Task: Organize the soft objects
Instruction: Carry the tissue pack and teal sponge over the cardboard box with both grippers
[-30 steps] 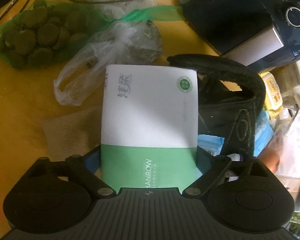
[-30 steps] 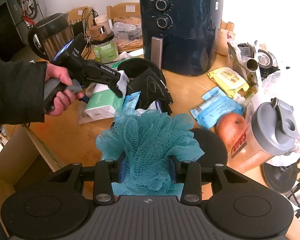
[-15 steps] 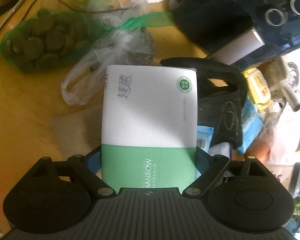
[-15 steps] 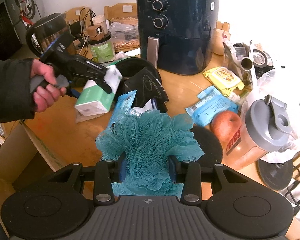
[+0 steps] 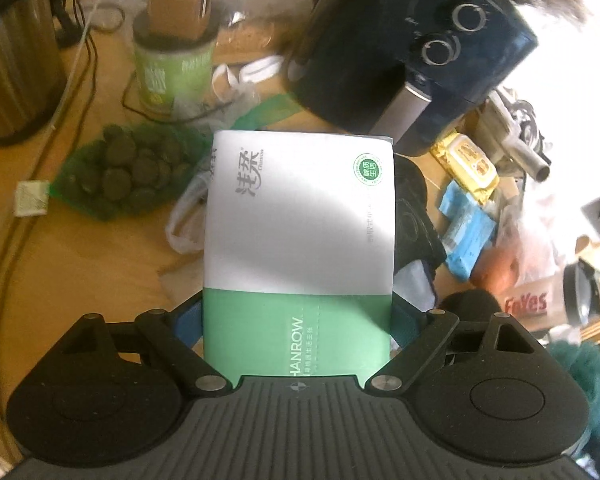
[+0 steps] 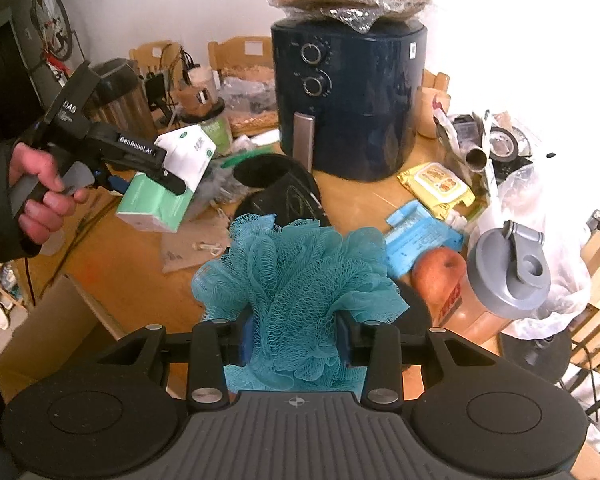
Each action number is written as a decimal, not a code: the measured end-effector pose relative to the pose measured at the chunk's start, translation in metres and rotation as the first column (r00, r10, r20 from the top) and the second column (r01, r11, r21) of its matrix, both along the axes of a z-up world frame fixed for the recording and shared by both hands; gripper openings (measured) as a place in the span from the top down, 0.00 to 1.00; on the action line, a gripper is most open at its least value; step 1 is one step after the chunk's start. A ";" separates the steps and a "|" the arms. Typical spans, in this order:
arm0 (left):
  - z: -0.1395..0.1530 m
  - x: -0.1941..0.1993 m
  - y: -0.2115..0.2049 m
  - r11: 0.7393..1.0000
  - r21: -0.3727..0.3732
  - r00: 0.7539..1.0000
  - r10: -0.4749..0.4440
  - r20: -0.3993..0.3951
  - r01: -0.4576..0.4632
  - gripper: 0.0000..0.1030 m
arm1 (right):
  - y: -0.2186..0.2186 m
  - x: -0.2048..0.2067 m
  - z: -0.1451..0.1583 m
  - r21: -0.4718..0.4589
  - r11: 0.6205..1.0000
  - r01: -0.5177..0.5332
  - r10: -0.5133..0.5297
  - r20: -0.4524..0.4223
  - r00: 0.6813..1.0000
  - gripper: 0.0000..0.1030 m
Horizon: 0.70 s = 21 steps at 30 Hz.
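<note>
The left gripper (image 6: 168,176), held by a hand (image 6: 40,184) in a dark sleeve, has its fingers set wide and clamped on both long sides of a rectangular white-and-green soft tissue pack (image 5: 298,240). In the right wrist view the pack hangs clear above the wooden table (image 6: 132,264), tilted, at the left side of the scene. Below and beyond it lie a green net bag of dark round pieces (image 5: 128,176) and a clear crumpled plastic bag (image 5: 188,220). A black pouch with an open mouth (image 6: 280,188) sits near centre, in front of a dark blue air fryer with two dials (image 6: 348,104). The right gripper (image 6: 296,340) has its fingers at a narrow setting, pressed into a teal mesh bath sponge (image 6: 296,276), which is held above the near table edge. To the right lie a blue wipe packet (image 6: 420,240), a red apple (image 6: 440,272) and a grey-lidded bottle (image 6: 508,272).
</note>
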State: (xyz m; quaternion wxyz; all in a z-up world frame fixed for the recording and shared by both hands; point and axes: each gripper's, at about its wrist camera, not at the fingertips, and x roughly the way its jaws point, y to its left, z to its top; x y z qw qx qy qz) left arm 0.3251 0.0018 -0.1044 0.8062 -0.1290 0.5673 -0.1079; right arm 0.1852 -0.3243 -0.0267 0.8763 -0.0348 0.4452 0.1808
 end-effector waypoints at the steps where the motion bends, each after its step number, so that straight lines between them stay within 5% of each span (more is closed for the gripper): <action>1: 0.005 -0.004 0.000 1.000 0.015 1.000 -0.008 0.010 0.007 0.13 | 0.001 -0.001 0.003 0.002 1.000 -0.003 0.003 0.003 1.000 0.60; 21: 0.075 -0.106 -0.019 0.959 0.221 0.965 -0.214 0.151 0.178 0.13 | 0.030 -0.043 0.043 0.064 0.993 -0.100 0.097 0.052 0.994 0.60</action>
